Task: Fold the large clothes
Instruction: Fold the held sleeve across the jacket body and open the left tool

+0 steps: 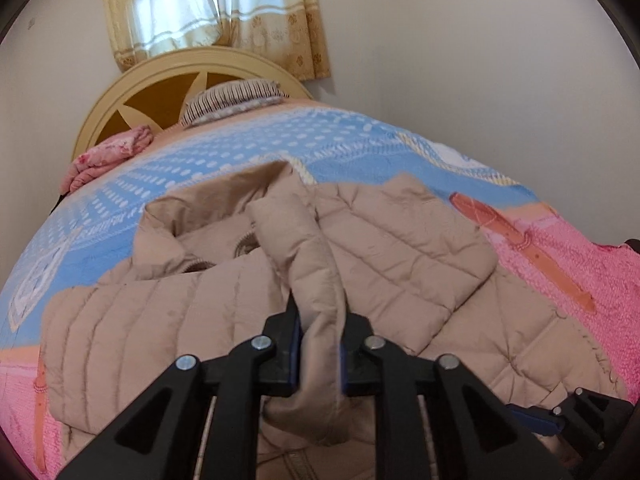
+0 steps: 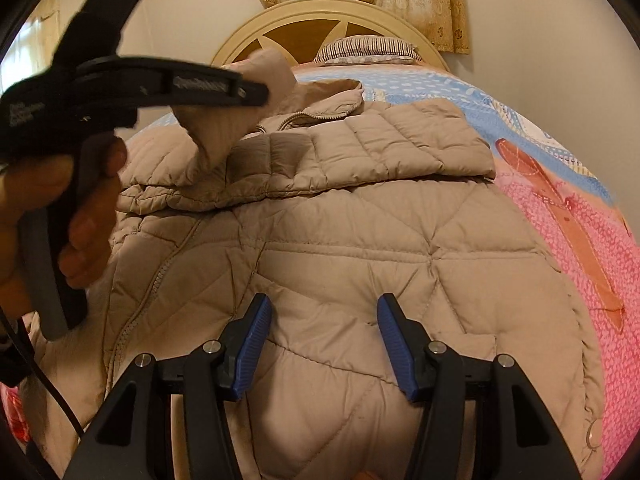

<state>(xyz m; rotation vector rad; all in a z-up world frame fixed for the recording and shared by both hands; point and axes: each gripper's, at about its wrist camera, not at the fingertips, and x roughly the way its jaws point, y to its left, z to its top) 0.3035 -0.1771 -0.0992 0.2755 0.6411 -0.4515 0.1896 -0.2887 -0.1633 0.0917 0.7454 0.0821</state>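
Lying across the bedspread (image 1: 168, 184), a beige quilted jacket (image 2: 360, 248) is spread front side up, its collar (image 2: 332, 100) at 12 o'clock toward the headboard (image 2: 280, 28) and its hem at 6 o'clock under the cameras. One sleeve (image 2: 400, 140) is folded across the chest, from 9 o'clock to 3 o'clock in the right wrist view.

The other sleeve (image 1: 304, 248) is seen between the fingers of the left gripper (image 1: 320, 332). In the left wrist view the sleeve rises from the jaws toward 12 o'clock and drapes over the collar area. The jaws are set narrow, with the fabric filling the gap; whether the pads press on it or merely flank it cannot be told from the pictures. In the right wrist view the same gripper is seen at 10 o'clock, held by a hand (image 2: 88, 216) at 9 o'clock, with the sleeve cloth bunched at its tip.

The right gripper (image 2: 324, 312) is positioned above the lower body of the jacket. Its blue pads (image 2: 252, 344) stand well apart, and nothing is gripped between them.

A striped pillow (image 1: 236, 96) is placed at 12 o'clock against the headboard. A pink folded cloth (image 1: 108, 156) is located at 10 o'clock in the left wrist view. Curtains (image 1: 208, 12) are hung above the headboard.
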